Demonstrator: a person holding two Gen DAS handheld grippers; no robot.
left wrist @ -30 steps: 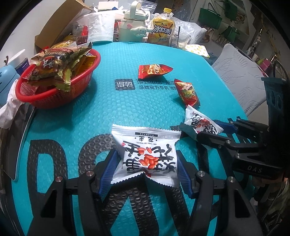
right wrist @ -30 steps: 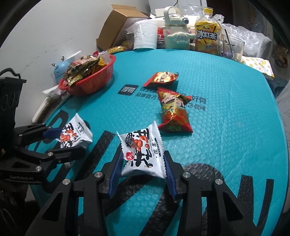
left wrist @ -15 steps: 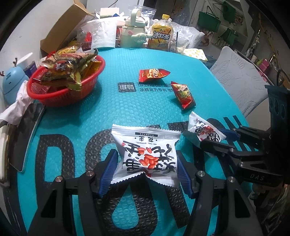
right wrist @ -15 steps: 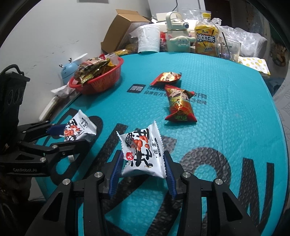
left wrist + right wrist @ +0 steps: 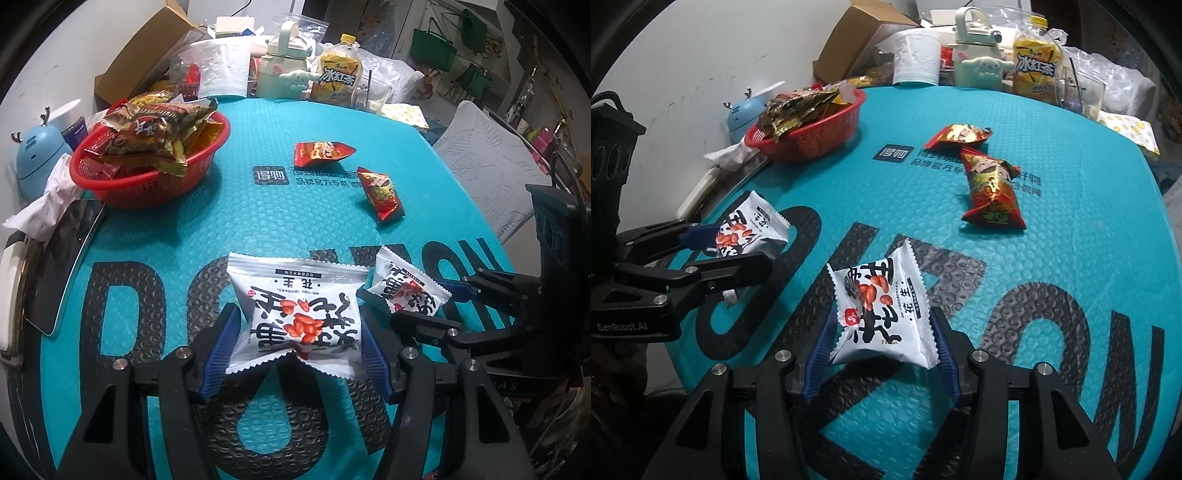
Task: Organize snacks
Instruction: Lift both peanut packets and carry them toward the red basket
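My left gripper point(image 5: 295, 354) is shut on a white peanut packet point(image 5: 299, 314) and holds it above the teal mat. My right gripper point(image 5: 882, 362) is shut on a second white peanut packet point(image 5: 882, 310); that packet and gripper also show at the right of the left wrist view point(image 5: 408, 286). The left gripper with its packet point(image 5: 746, 229) shows at the left of the right wrist view. A red basket point(image 5: 147, 184) full of snack bags stands at the far left. Two red snack packets point(image 5: 321, 153) point(image 5: 380, 192) lie on the mat mid-table.
At the back stand a cardboard box point(image 5: 147, 62), a paper roll point(image 5: 221, 70), a pale green kettle point(image 5: 284, 70), an iced-tea bottle point(image 5: 338, 77) and a glass point(image 5: 369, 96). A phone point(image 5: 66, 251) and tissue point(image 5: 40, 210) lie at the left edge. A grey chair point(image 5: 491, 162) stands right.
Both grippers have risen and pulled back from the table with their packets held; the basket and red packets look farther away. Nothing was let go.
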